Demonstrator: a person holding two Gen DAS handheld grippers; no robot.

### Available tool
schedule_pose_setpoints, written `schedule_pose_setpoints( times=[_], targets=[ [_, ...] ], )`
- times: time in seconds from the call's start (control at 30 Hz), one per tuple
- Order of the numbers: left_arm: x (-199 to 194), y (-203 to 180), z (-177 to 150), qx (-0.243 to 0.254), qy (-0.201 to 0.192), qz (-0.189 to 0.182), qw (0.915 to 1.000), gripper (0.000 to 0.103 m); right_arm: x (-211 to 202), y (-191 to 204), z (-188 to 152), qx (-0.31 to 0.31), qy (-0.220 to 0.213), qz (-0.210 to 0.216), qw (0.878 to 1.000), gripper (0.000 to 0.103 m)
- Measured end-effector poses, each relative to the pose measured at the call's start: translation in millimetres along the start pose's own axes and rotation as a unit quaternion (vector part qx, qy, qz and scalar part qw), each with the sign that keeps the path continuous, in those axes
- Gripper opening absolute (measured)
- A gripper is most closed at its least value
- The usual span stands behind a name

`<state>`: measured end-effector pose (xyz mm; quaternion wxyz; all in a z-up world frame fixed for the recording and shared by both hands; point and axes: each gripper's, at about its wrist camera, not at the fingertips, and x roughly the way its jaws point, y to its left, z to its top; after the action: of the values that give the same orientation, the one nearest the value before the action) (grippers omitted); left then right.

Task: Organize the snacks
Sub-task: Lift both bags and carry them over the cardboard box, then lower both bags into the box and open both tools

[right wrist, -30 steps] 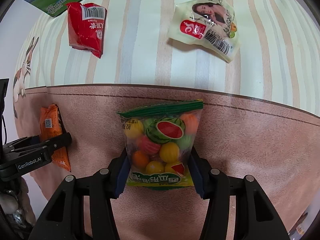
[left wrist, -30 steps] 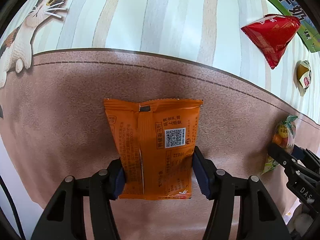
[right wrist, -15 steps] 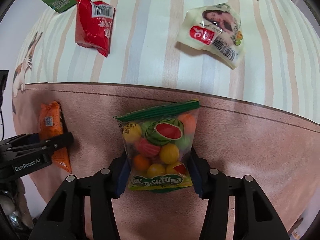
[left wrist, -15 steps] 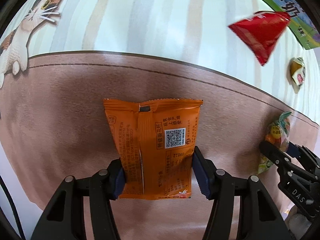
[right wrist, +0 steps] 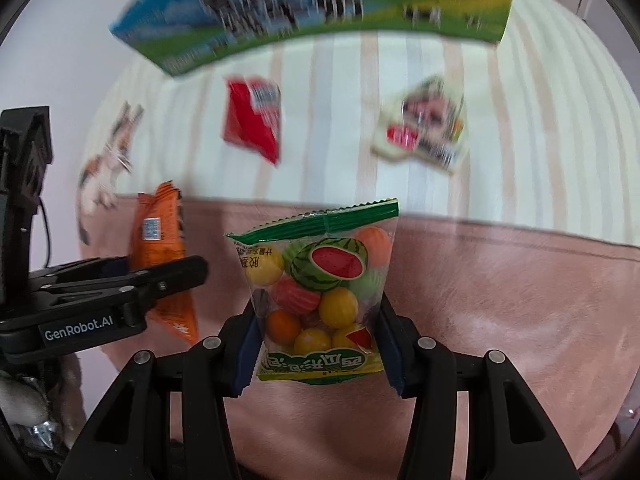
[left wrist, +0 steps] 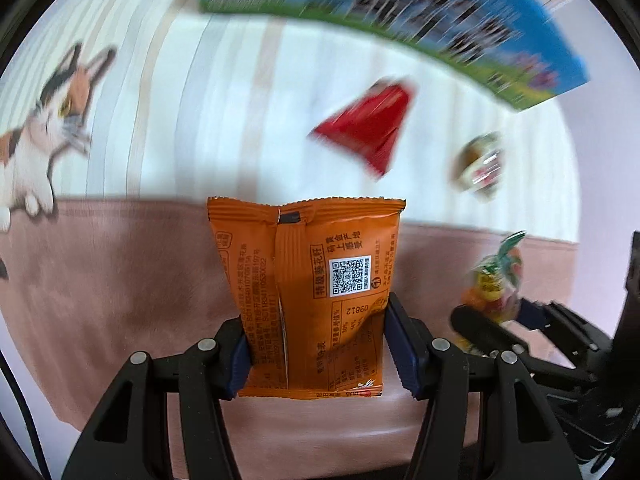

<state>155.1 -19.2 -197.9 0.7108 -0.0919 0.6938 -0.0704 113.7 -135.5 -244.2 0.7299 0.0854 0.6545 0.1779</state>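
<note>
Left gripper (left wrist: pixel 316 350) pinches orange packet (left wrist: pixel 308 288), held above pink mat (left wrist: pixel 120 300). Right gripper (right wrist: pixel 318 350) pinches fruit-candy bag (right wrist: pixel 320 292). Red packet (right wrist: pixel 252 120), pale packet (right wrist: pixel 420 132) lie loose before box (right wrist: pixel 320 8). Two snacks in hand, none stowed yet.

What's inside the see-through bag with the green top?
Round fruit-coloured candy balls fill the clear green-topped bag: yellow, orange, watermelon-striped. The printed watermelon picture, bottom label and gripper pads hide others.

Cracker packet (left wrist: pixel 312 292) in left tongs (left wrist: pixel 316 350), candy bag (right wrist: pixel 320 292) in right tongs (right wrist: pixel 318 350), box (right wrist: pixel 320 4) behind
</note>
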Motion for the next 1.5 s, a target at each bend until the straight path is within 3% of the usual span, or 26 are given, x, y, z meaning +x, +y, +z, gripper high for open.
schedule_pose_setpoints(
  times=[0.27,0.37,0.53,0.67,0.9,0.93,1.0,1.03,1.07,1.17,1.3,1.5],
  targets=[
    [-91,-29,45,0.031,-0.063,-0.082,0.9941,0.056,-100,0,50,0.004,-0.094,0.042,0.995,0.054],
    [-125,-38,69,0.050,-0.097,-0.084,0.9905,0.056,-134,-1,78,0.002,-0.130,0.053,0.990,0.054],
    [-155,-50,122,0.072,-0.134,-0.044,0.9874,0.056,-168,4,137,-0.013,-0.185,0.031,0.982,0.054],
    [-147,-45,166,0.079,-0.130,0.003,0.9884,0.056,-163,4,192,-0.020,-0.190,0.005,0.982,0.054],
    [-97,-29,228,0.065,-0.075,0.054,0.9936,0.056,-115,-11,263,-0.015,-0.142,-0.032,0.989,0.055],
    [-89,-28,233,0.063,-0.068,0.060,0.9938,0.058,-107,-14,271,-0.006,-0.135,-0.035,0.990,0.061],
    [-74,-22,244,0.061,-0.058,0.068,0.9942,0.076,-89,-20,281,-0.002,-0.118,-0.043,0.992,0.081],
    [-68,-21,247,0.058,-0.053,0.067,0.9946,0.088,-81,-22,285,0.003,-0.113,-0.054,0.992,0.092],
    [-62,-19,250,0.054,-0.047,0.064,0.9954,0.092,-76,-24,287,0.005,-0.108,-0.057,0.992,0.094],
    [-55,-17,257,0.049,-0.046,0.055,0.9962,0.092,-70,-26,290,0.005,-0.103,-0.063,0.993,0.094],
    [-57,-21,252,0.058,-0.073,0.086,0.9919,0.092,-73,-27,287,0.003,-0.104,-0.064,0.992,0.095],
    [-77,-34,234,0.059,-0.113,0.083,0.9884,0.092,-94,-24,266,-0.004,-0.129,-0.087,0.988,0.095]
  ],
)
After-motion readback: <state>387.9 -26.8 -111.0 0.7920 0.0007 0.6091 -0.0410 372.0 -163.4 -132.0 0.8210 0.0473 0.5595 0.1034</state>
